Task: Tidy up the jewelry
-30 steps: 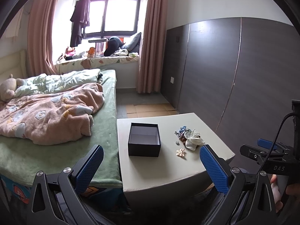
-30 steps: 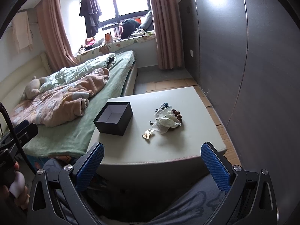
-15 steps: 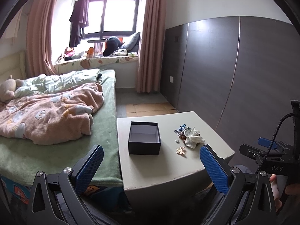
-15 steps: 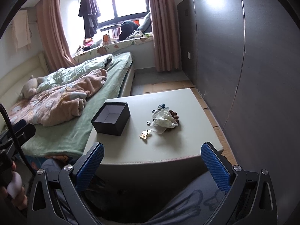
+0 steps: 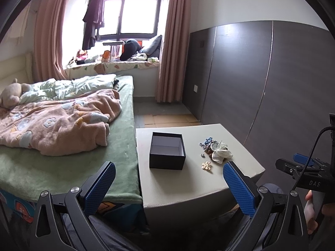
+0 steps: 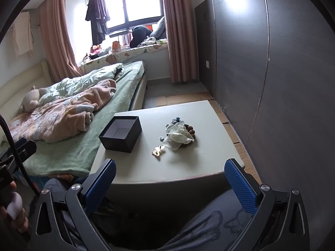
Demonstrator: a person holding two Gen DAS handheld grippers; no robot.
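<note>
step: pre-grasp, box (image 5: 167, 150) empty | left gripper (image 5: 167, 185) and right gripper (image 6: 170, 183) spread, holding nothing | next: reach gold flower piece (image 6: 158, 150), probably a brooch

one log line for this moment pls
stage: pre-grasp | left gripper: open, empty | right gripper: open, empty | black box: open, empty | jewelry pile: on table, untouched

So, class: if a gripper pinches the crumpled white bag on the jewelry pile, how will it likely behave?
The white bag looks thin and crumpled, so it is probably floppy and light. It drapes over the beaded pieces, so lifting it may drag them. Both grippers hang open, short of the table.
</note>
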